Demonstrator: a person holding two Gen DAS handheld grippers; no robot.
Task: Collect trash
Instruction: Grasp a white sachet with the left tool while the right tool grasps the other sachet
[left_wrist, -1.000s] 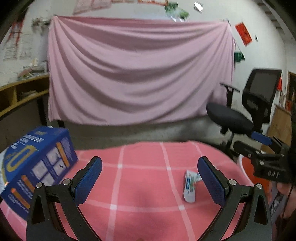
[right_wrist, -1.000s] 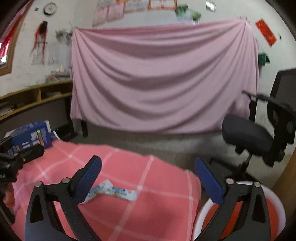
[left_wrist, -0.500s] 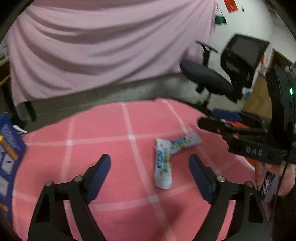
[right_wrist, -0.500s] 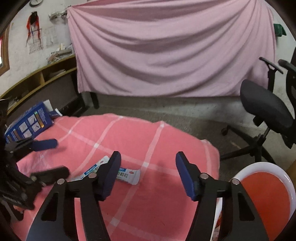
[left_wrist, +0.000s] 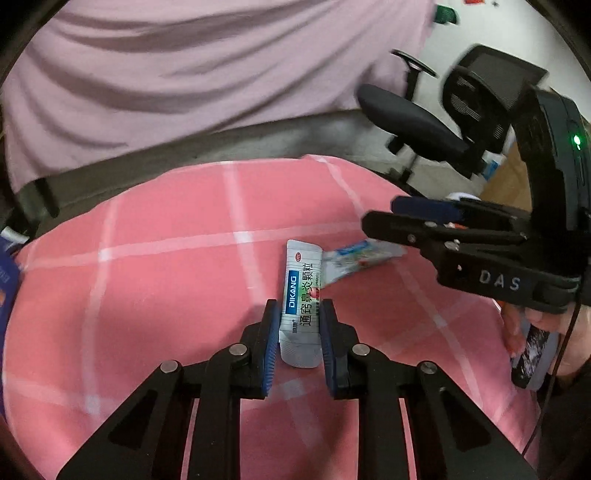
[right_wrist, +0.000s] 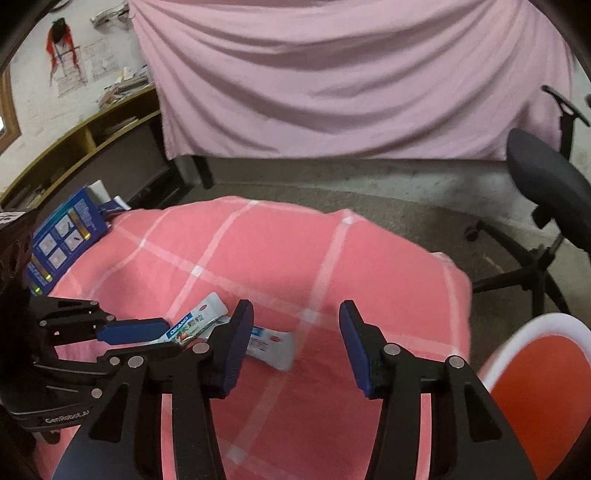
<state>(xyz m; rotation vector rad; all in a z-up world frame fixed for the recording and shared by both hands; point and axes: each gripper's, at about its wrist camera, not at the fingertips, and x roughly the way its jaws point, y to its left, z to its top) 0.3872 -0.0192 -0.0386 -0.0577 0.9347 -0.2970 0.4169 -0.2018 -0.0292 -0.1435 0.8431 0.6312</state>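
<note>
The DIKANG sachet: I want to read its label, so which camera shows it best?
The left wrist view: the DIKANG sachet lies face up, print sharp, between the closing left tool fingers. The right wrist view shows it slanted, small, partly hidden by the right tool.

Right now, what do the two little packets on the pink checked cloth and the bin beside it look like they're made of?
Silver sachet: probably foil-laminated plastic; it has a metallic sheen, printed lettering and crimped ends. Second sachet: seemingly the same glossy film, though blurred. Checked cloth: soft woven fabric, matte, draping in rounded folds. Bin: likely moulded plastic, with a smooth white rim and an orange inside.
</note>
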